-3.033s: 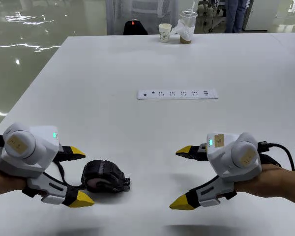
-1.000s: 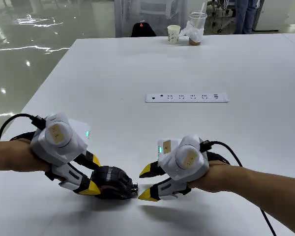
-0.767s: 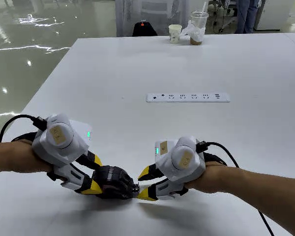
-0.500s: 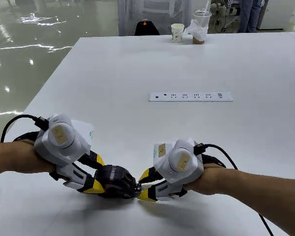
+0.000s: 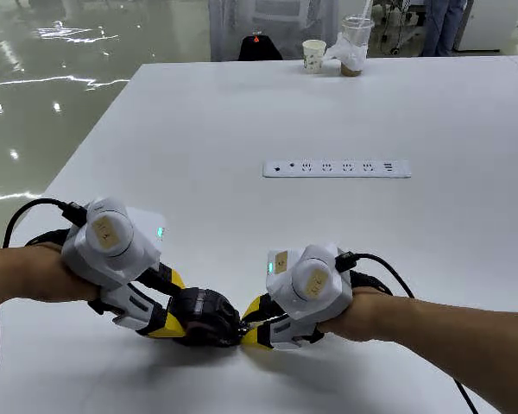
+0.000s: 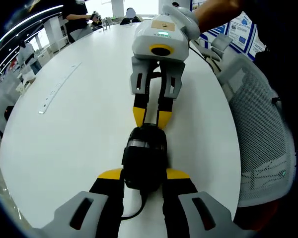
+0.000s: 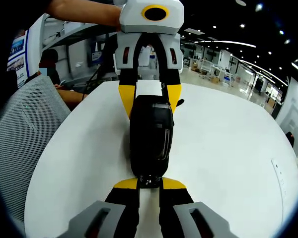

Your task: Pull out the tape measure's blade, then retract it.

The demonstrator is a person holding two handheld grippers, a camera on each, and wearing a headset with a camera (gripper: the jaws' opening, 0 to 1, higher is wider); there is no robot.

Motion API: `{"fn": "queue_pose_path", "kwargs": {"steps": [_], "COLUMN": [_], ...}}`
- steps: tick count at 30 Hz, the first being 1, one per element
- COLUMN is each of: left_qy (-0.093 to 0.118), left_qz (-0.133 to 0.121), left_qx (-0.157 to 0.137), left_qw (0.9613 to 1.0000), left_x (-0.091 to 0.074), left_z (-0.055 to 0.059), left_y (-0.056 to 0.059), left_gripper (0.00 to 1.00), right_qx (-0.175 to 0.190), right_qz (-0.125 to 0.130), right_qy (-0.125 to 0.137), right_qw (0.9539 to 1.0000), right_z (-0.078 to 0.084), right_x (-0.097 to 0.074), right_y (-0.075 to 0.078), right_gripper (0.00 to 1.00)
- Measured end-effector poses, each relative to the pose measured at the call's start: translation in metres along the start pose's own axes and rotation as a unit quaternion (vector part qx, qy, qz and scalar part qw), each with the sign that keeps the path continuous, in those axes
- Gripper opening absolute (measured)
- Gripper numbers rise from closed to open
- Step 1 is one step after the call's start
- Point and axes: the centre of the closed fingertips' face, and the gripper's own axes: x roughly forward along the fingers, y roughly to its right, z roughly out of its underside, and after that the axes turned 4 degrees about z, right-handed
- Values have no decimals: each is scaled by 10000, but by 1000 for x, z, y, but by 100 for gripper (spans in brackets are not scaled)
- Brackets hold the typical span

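The black tape measure [image 5: 204, 316] lies on the white table [image 5: 242, 129] near its front edge. My left gripper [image 5: 173, 304] is shut on the case from the left, and its yellow tips flank the body [image 6: 145, 157] in the left gripper view. My right gripper [image 5: 249, 323] meets the case's front end from the right. In the right gripper view its jaws [image 7: 149, 184] stand narrowly together on the blade's end hook [image 7: 149, 180], with the case [image 7: 150, 131] just beyond. No blade shows outside the case.
A white power strip [image 5: 337, 168] lies mid-table. A paper cup [image 5: 313, 55] and a plastic cup [image 5: 354, 45] stand at the far edge. Cables trail from both grippers. A mesh chair [image 6: 260, 129] stands beside the table.
Both grippers closed in on the tape measure. The left one took hold of the case; the right one moved left to its front end and narrowed its jaws there.
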Motion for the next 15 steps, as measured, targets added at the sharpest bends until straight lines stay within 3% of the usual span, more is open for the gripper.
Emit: {"fn": "queue_pose_path", "kwargs": {"steps": [15], "left_qy": [-25], "left_qz": [28], "left_qx": [17], "left_qw": [10000], "left_x": [0], "left_z": [0], "left_y": [0], "left_gripper": [23], "right_qx": [-83], "right_qz": [-30], "right_qy": [-132], "right_qw": [9999], "right_z": [1], "right_x": [0], "right_y": [1], "right_gripper": [10]}}
